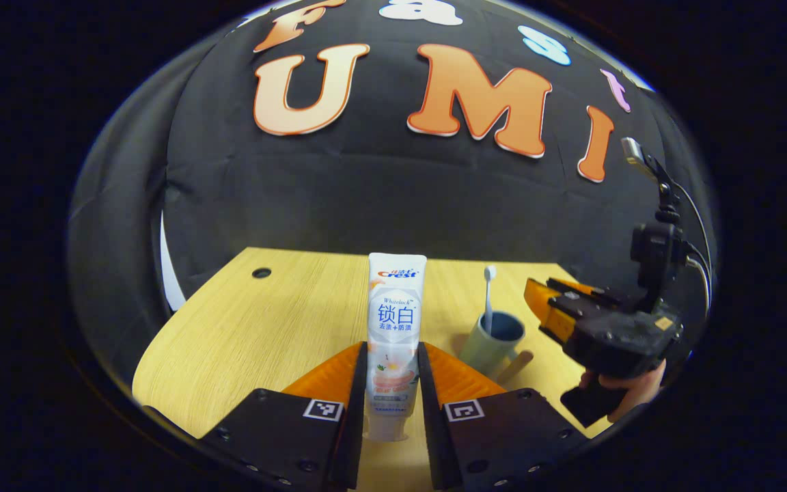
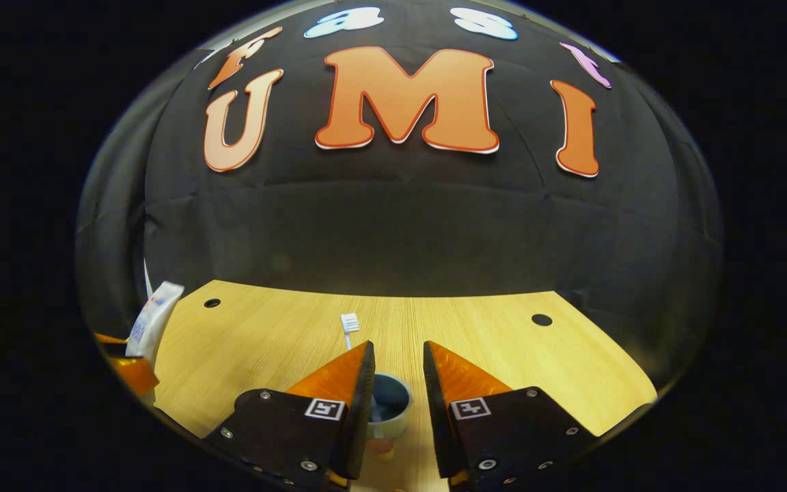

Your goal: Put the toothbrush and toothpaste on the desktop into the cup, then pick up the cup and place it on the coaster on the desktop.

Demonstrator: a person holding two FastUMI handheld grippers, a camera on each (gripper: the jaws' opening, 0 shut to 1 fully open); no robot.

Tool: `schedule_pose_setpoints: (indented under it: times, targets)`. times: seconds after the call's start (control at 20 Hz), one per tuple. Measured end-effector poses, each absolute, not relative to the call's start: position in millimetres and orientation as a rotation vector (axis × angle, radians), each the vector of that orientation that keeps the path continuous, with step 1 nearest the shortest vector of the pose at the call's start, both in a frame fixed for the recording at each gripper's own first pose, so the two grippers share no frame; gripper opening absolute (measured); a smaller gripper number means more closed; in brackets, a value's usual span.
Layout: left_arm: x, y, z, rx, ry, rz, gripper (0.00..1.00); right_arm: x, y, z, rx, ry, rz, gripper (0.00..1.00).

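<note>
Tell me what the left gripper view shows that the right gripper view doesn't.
Left gripper view: the tube's front, upright and clamped in the left tongs, plus a hand holding the right tongs near the cup. Right gripper view: the open right tongs looking down into the cup, and a far-right hole. Both: toothbrush standing in the cup, tube, desk.

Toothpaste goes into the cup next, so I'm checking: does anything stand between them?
Nothing lies on the desk between toothpaste and cup. The toothbrush already stands inside, and the right tool hovers beside it.
</note>
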State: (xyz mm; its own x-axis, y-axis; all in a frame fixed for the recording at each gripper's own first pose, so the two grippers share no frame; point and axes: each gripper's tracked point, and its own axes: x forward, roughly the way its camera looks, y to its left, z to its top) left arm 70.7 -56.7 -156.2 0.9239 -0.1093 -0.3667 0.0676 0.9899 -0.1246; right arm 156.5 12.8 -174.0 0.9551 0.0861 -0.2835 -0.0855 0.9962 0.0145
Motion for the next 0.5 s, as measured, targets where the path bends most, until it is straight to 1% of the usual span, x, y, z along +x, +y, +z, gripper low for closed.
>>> schedule_pose_setpoints:
  times: [0.05, 0.15, 0.35, 0.5]
  targets:
    - [78, -66, -147, -0.115, 0.346, -0.098, 0.39, 154, 7, -166, 0.000, 0.277, 0.090, 0.46]
    - [96, -85, -130, -0.109, 0.272, -0.112, 0.39, 151, -5, -154, -0.002, 0.254, 0.090, 0.49]
    - [128, -121, -113, -0.155, 0.157, -0.142, 0.39, 151, -23, -153, 0.008, 0.231, 0.103, 0.49]
    - [155, -145, -121, -0.197, 0.084, -0.132, 0.39, 156, -38, -165, 0.017, 0.221, 0.116, 0.52]
